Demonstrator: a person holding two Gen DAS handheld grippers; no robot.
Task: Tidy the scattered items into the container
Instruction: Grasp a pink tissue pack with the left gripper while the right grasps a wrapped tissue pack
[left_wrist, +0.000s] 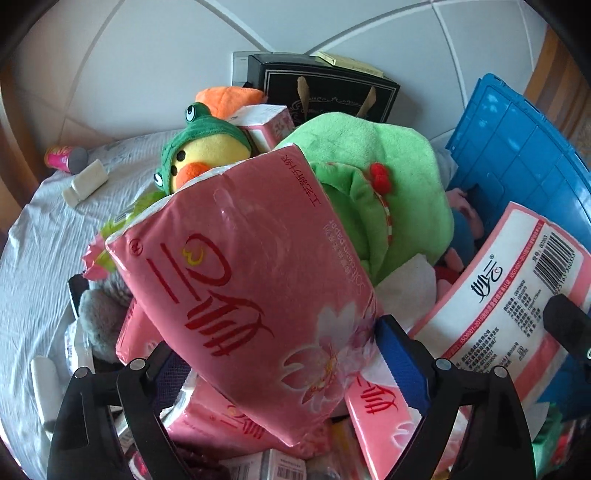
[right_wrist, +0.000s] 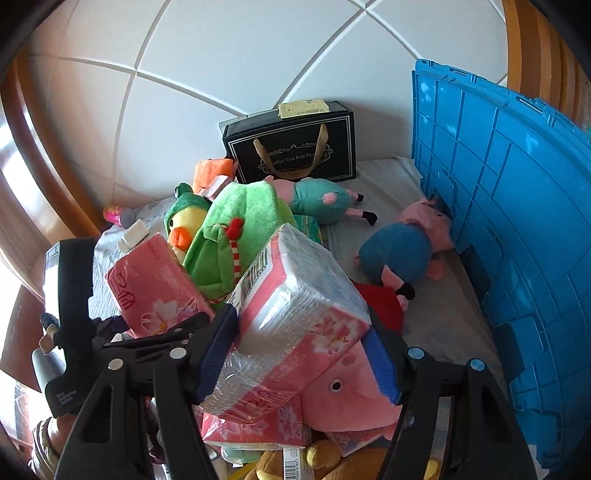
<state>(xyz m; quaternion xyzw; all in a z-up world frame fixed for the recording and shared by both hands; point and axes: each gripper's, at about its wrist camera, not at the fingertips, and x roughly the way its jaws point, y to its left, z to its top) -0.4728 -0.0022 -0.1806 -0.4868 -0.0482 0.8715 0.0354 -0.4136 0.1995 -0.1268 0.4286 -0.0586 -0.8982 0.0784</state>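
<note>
My left gripper (left_wrist: 277, 339) is shut on a pink tissue pack (left_wrist: 243, 273), which stands tilted up between the black pad on its left and the blue pad on its right. That same pack (right_wrist: 155, 288) shows at the left of the right wrist view. My right gripper (right_wrist: 301, 325) is shut on another tissue pack (right_wrist: 295, 302), pink and white under clear wrap, held above a pile of more packs and plush toys. This pack (left_wrist: 509, 295) enters the left wrist view barcode side up. A blue plastic crate panel (right_wrist: 517, 221) stands upright on the right.
A frog-hooded duck plush (left_wrist: 199, 155) and a green plush (left_wrist: 369, 173) lie behind the packs. Two pig plushes (right_wrist: 402, 251) (right_wrist: 321, 199) rest on the sheet near the crate. A black gift bag (right_wrist: 291, 151) stands against the white padded wall. A pink can (left_wrist: 64, 157) and a white bottle (left_wrist: 86, 182) lie far left.
</note>
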